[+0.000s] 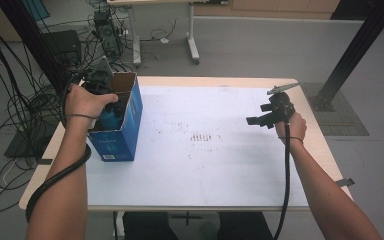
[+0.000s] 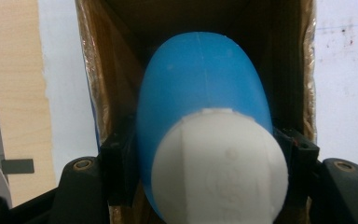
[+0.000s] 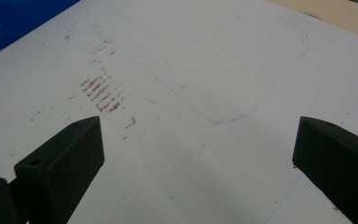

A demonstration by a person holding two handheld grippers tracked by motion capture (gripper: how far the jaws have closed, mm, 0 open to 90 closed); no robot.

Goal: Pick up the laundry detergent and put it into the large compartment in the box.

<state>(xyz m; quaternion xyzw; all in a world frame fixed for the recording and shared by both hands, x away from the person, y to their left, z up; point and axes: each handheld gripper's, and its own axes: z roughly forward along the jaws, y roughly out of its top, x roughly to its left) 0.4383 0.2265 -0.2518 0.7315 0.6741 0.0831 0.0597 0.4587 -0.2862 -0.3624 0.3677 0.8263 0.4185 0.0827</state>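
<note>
Writing: white print shows on the blue side of the box, too small to read in the high view; the right gripper view catches a fragment reading "5.0" on that blue face.

Count: one box, open at the top, brown cardboard inside; one blue bottle with a white cap; two hand-held grippers; one table with a white sheet bearing brown smudges.

Position: the box stands upright at the table's left edge. The bottle sits inside its open top, cap toward the camera, between the jaws of the left hand-held gripper, which is clamped on the bottle's sides. The right hand-held gripper hangs over the table's right side, well apart from the box, jaws spread wide with nothing between them.
</note>
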